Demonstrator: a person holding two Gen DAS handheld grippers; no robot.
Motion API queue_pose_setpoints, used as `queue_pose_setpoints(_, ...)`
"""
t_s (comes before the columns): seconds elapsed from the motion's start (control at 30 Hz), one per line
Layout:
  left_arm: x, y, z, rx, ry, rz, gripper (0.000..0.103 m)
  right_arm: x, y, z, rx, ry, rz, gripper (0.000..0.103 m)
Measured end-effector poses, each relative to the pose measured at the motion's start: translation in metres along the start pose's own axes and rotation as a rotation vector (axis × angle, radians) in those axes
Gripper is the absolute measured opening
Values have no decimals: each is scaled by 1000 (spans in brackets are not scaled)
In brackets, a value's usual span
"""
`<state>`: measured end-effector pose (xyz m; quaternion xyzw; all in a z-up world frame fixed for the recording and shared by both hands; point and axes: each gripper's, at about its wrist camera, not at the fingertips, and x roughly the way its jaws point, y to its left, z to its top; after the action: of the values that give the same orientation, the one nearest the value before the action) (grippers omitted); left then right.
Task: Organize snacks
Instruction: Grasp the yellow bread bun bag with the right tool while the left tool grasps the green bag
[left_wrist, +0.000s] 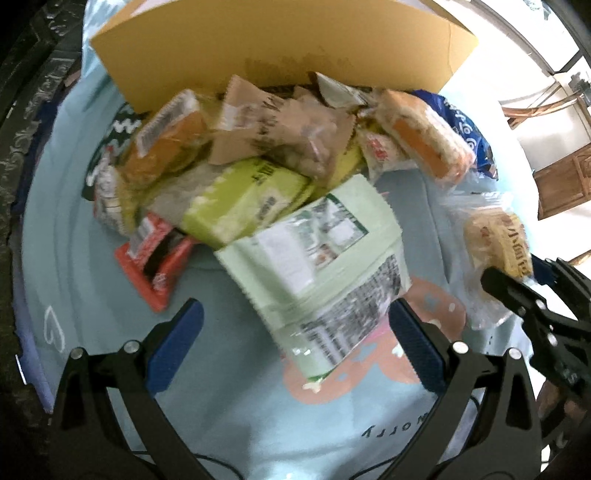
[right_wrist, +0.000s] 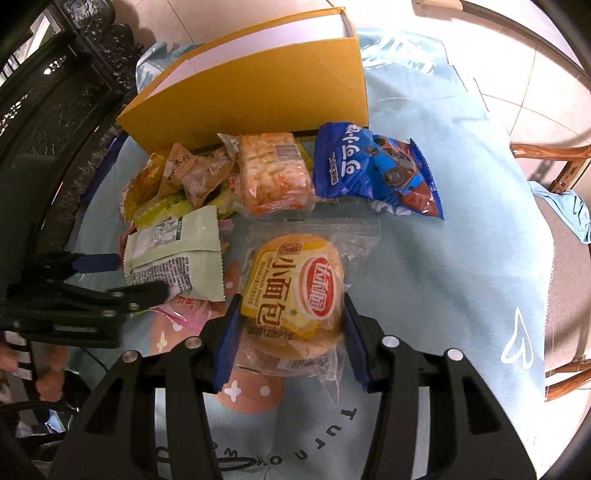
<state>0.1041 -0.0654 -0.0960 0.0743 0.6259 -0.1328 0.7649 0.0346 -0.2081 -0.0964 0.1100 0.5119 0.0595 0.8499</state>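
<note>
- Snacks sit heaped in the upper middle of both views, on a pale blue cloth (right_wrist: 461, 229) in front of a yellow cardboard box (right_wrist: 258, 92).
- Left gripper (left_wrist: 295, 354), low in its own view, has its blue pads spread wide; the pale green pouch (left_wrist: 321, 266) lies between them untouched. That pouch looks light, flat and crinkly, so I would pinch it across its narrow width near the sealed edge.
- Right gripper (right_wrist: 291, 336) has its jaws drawn in on the bread bun packet (right_wrist: 295, 295) at lower centre, pads against both sides. The bun is soft and squashable and its clear wrap looks slippery, so a gentle hold across the middle seems best.
</note>
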Motion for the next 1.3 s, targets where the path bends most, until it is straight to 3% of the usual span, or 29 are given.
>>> queue_pose_setpoints(0.13, 13, -7, 6, 2, -2, 9, 100, -1, -3, -2, -4, 5, 0, 52)
queue_pose_setpoints(0.23, 18, -13, 8, 3, -2, -86, 56, -1, -5, -3, -7, 14, 3, 52)
queue_pose_setpoints(0.53, -19, 12, -4, -31, -53, -161, 16, -13, 3, 2, -33, -15, 11, 51)
queue_pose_setpoints(0.67, -44, 24, -15, -34, -101, -166, 16, -24, 8, 5, -50, -36, 21, 51)
queue_pose_setpoints(0.73, -53, 30, -19, -41, -118, -165, 16, -28, 11, 7, -59, -43, 26, 45)
queue_pose_setpoints(0.87, -63, 39, -24, -43, -141, -161, 16, -14, 16, 8, -82, 21, -7, 42)
queue_pose_setpoints(1.07, -58, 47, -31, -55, -114, -163, 16, 8, 9, -8, -51, 132, -57, 49)
queue_pose_setpoints(1.17, -52, 47, -32, -53, -108, -170, 16, -2, 7, -21, -59, 142, -53, 70)
queue_pose_setpoints(1.3, -50, 45, -30, -48, -107, -182, 16, -2, 13, -39, -158, 175, -55, 70)
